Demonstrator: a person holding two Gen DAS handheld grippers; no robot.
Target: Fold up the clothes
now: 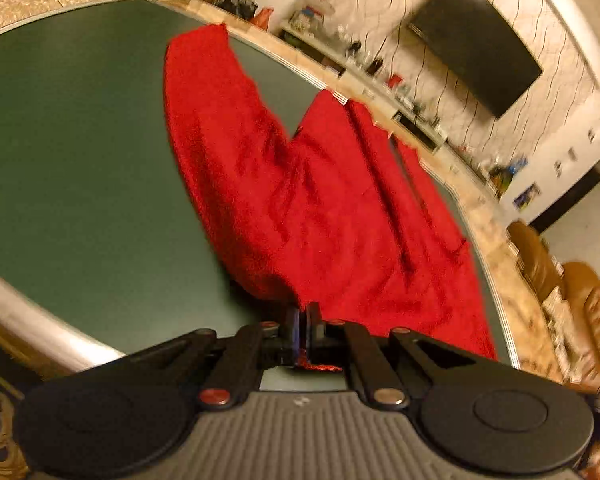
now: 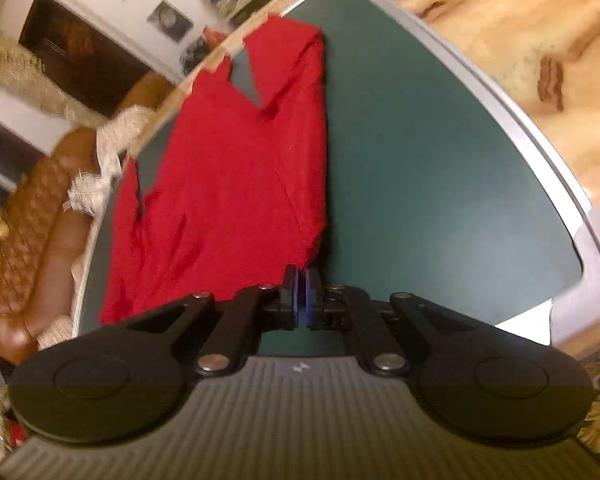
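Left wrist view: left gripper [image 1: 304, 312] pinched tight on red cloth [image 1: 312, 208], a scrap of red poking out behind the pads. Cloth spread rumpled over green table [image 1: 68, 160], far ends hanging past the far edge.

Right wrist view: right gripper [image 2: 301, 280] closed at the near corner of the cloth [image 2: 236, 184]; cannot tell whether fabric sits between the pads. Cloth lying on the table [image 2: 440, 184], brown sofa [image 2: 32, 240] beyond.

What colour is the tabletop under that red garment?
Dark green tabletop, clearest in the right wrist view; the red garment lies on it.
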